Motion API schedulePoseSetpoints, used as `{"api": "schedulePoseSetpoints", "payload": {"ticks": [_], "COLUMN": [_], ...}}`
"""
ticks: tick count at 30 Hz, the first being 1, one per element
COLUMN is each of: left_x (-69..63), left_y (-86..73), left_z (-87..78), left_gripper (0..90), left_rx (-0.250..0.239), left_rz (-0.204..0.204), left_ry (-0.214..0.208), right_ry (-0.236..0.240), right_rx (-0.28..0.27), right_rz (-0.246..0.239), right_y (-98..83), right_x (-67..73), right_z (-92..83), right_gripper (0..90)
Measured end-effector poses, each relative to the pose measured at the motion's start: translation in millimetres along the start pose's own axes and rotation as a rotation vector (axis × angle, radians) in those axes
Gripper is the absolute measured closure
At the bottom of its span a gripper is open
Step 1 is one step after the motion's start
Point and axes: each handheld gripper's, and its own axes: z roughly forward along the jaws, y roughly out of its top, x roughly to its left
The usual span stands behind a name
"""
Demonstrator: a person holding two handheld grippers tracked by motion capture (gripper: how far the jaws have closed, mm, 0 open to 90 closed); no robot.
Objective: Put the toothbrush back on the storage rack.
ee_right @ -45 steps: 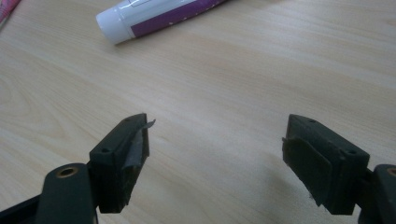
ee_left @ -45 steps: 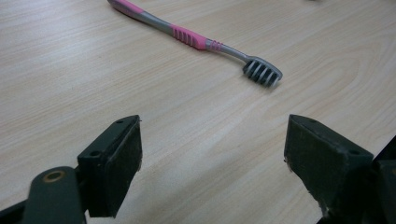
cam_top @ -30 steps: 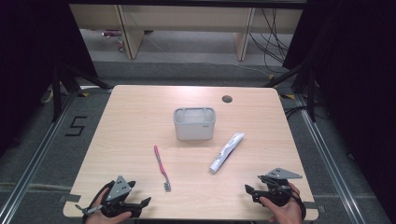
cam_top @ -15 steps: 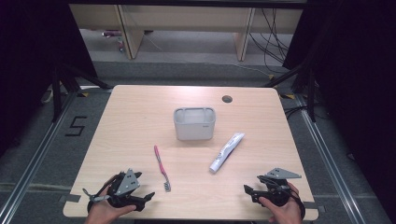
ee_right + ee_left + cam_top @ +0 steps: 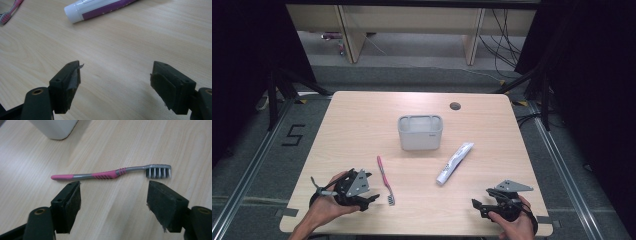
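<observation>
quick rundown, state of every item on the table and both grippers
toothbrush: lying flat, bristles facing down, untouched
toothpaste tube: lying flat, cap on
grey container: upright, open top
left gripper: open, holding nothing, toothbrush just ahead
right gripper: open, holding nothing

On the wooden table [image 5: 362, 120] there is one grey rectangular container [image 5: 420, 132], the landmark here. One pink-and-grey toothbrush [image 5: 385, 179] lies nearer the person and to the container's left. One white-and-purple toothpaste tube [image 5: 454, 162] lies nearer the person and to its right. One round cable hole [image 5: 455, 106] sits beyond it, to the right.
</observation>
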Motion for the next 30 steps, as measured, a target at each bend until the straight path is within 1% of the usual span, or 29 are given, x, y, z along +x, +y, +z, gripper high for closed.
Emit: {"api": "schedulePoseSetpoints", "payload": {"ticks": [1,2,3,4,5,6,7,8,9,10,11,12,14,15,16,17,18,19,21,23,24,25,27,30], "left_x": [2.2,2.2,4.5,5.9,5.9,6.3,8.1,8.7,8.7,10.4,12.0,13.1,15.5,16.9,17.5,17.5,18.5,19.3,21.4,22.3,22.7,22.9,23.2,23.1], "left_y": [4.1,4.1,9.1,11.5,11.5,13.7,18.1,19.6,19.6,22.5,24.3,25.8,28.1,29.9,30.5,30.5,31.6,32.3,33.8,34.6,35.0,36.0,36.3,37.7], "left_z": [1.7,1.7,4.3,5.5,5.5,7.6,11.5,13.0,13.0,15.6,17.6,19.4,22.8,27.0,28.5,28.5,30.5,32.1,34.3,36.4,38.0,40.5,41.7,45.3], "left_gripper": [28.5,28.7,29.2,29.5,29.7,29.7,31.4,31.5,31.9,31.9,32.5,33.0,33.6,34.0,34.1,34.3,34.3,34.4,35.1,35.4,36.2,36.3,36.7,38.0], "left_rx": [0.007,0.007,0.012,0.025,0.025,0.022,0.033,0.041,0.041,0.062,0.069,0.078,0.089,0.100,0.104,0.104,0.116,0.121,0.128,0.131,0.131,0.144,0.147,0.170], "left_rz": [0.022,0.022,0.046,0.063,0.063,0.067,0.086,0.099,0.099,0.126,0.139,0.146,0.164,0.181,0.186,0.186,0.196,0.203,0.214,0.219,0.229,0.244,0.252,0.275], "left_ry": [-0.010,-0.010,-0.027,-0.034,-0.034,-0.044,-0.062,-0.066,-0.066,-0.077,-0.092,-0.103,-0.118,-0.131,-0.139,-0.139,-0.146,-0.147,-0.157,-0.159,-0.164,-0.167,-0.176,-0.192], "right_ry": [-0.015,-0.015,0.011,0.015,0.015,0.010,0.007,-0.009,-0.009,-0.006,0.009,0.005,0.004,0.009,0.017,0.006,0.006,0.005,0.015,0.014,0.011,0.013,0.013,0.012], "right_rx": [0.004,0.004,-0.001,0.008,0.008,0.002,0.005,-0.009,-0.009,0.000,0.013,0.007,0.010,0.008,0.021,0.018,0.018,0.013,0.012,0.012,0.017,0.016,0.017,0.017], "right_rz": [-0.027,-0.027,0.004,0.002,0.002,-0.004,0.000,-0.049,-0.049,-0.043,-0.017,-0.036,-0.039,-0.039,-0.009,-0.018,-0.018,-0.042,-0.053,-0.052,-0.044,-0.049,-0.050,-0.043], "right_y": [0.4,0.4,0.1,0.0,0.0,-0.2,0.0,0.3,0.3,0.6,0.1,-0.1,0.9,0.5,0.0,0.0,0.0,0.5,0.5,0.6,0.8,0.6,0.4,0.8], "right_x": [-1.7,-1.7,0.4,0.4,0.4,0.4,1.4,-1.6,-1.6,-1.1,0.6,-0.4,-0.6,-0.6,1.6,1.2,1.2,-0.3,-0.9,-0.8,0.1,-0.3,-0.4,0.4], "right_z": [-0.7,-0.7,1.1,0.7,0.7,1.1,1.1,1.7,1.7,0.9,1.0,1.6,1.4,1.9,1.5,1.3,1.3,1.7,2.2,2.1,1.5,1.9,2.0,2.0], "right_gripper": [24.3,24.3,24.3,24.3,24.3,24.3,24.3,24.3,24.3,24.3,24.3,24.3,24.3,24.3,24.3,24.3,24.3,24.2,24.3,24.3,24.3,24.4,24.4,24.5]}}
